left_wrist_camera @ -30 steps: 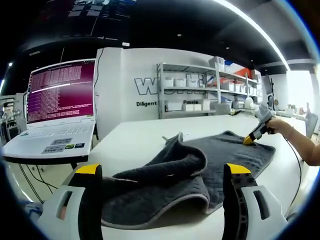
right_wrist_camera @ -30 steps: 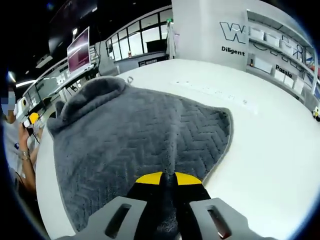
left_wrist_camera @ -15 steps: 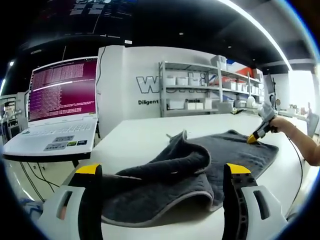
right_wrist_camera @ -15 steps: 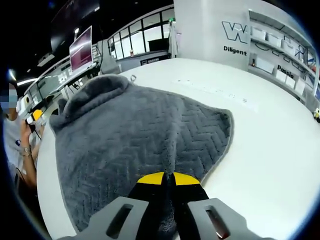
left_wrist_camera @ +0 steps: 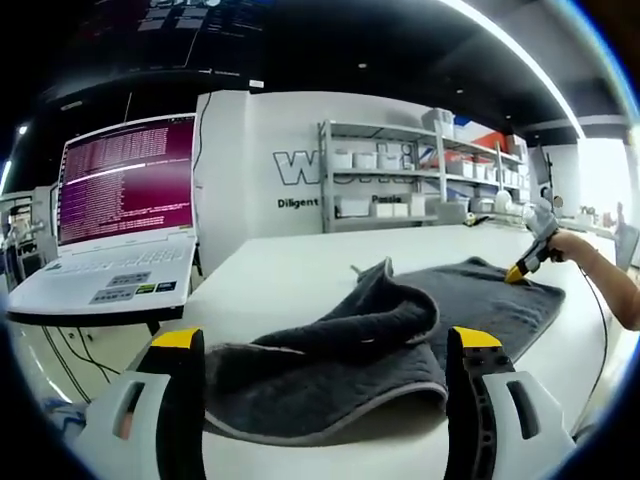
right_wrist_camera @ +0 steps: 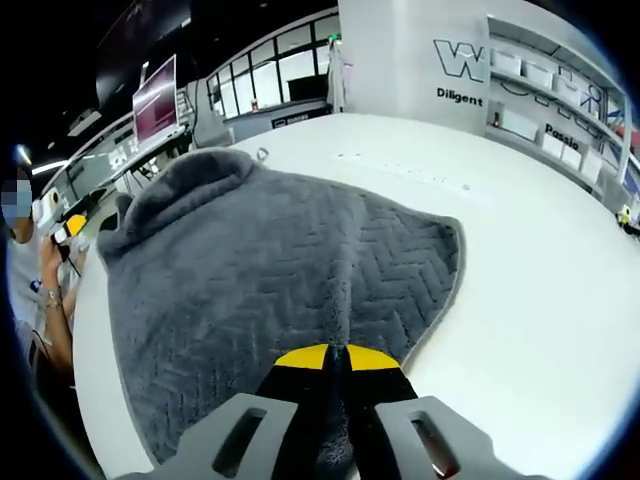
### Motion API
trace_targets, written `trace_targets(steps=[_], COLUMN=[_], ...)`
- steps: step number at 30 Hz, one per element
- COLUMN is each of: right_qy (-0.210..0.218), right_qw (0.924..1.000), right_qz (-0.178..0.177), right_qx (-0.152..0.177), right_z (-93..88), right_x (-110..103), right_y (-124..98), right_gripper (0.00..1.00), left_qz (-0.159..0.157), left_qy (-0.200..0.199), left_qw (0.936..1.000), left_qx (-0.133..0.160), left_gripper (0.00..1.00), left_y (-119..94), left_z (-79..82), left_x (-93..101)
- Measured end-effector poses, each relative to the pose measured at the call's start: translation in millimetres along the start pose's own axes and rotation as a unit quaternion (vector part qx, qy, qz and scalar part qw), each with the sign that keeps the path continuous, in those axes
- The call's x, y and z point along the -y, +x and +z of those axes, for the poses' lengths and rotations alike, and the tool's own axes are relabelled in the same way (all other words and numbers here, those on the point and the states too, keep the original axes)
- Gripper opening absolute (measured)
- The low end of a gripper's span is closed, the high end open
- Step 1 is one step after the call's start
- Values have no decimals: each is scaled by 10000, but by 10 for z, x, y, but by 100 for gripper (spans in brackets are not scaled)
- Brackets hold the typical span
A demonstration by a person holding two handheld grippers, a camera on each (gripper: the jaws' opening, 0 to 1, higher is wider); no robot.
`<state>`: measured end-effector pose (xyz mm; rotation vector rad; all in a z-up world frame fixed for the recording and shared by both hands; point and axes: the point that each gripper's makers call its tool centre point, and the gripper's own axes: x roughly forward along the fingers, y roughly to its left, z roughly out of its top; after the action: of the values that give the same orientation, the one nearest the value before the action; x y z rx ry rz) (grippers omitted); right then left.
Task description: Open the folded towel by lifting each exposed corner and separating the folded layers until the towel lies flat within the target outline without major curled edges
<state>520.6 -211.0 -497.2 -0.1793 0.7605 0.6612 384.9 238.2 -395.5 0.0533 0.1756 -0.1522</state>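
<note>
Towel [right_wrist_camera: 270, 270] is mid-unfolding: right claw [right_wrist_camera: 335, 360] pinches its edge, left claw [left_wrist_camera: 325, 345] gapes empty; next, grab the humped fold [left_wrist_camera: 400, 305].

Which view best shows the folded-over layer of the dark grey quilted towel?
The left gripper view: the dark grey quilted towel shows its raised fold side-on, above the lower layer. The right gripper view shows the towel's herringbone top, pinched in the right gripper, with the fold a distant hump.
</note>
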Motion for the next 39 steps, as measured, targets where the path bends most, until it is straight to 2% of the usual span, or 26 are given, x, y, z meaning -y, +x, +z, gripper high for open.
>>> trace_targets(steps=[13, 25, 39], right_qy=[220, 257, 342], right_qw=[9992, 9976, 9922], right_qz=[-332, -633, -1156], right_qx=[-20, -141, -325], right_z=[-211, -347, -508], right_x=[304, 607, 975], right_y=[-241, -417, -623], right_gripper=[1, 1, 1], left_qz=[31, 3, 34], left_qy=[31, 58, 82], left_qw=[10000, 9999, 9999], left_qx=[-20, -108, -102], left_gripper=[99, 99, 99], left_y=[-25, -8, -28], left_z=[1, -40, -21], left_x=[8, 23, 6])
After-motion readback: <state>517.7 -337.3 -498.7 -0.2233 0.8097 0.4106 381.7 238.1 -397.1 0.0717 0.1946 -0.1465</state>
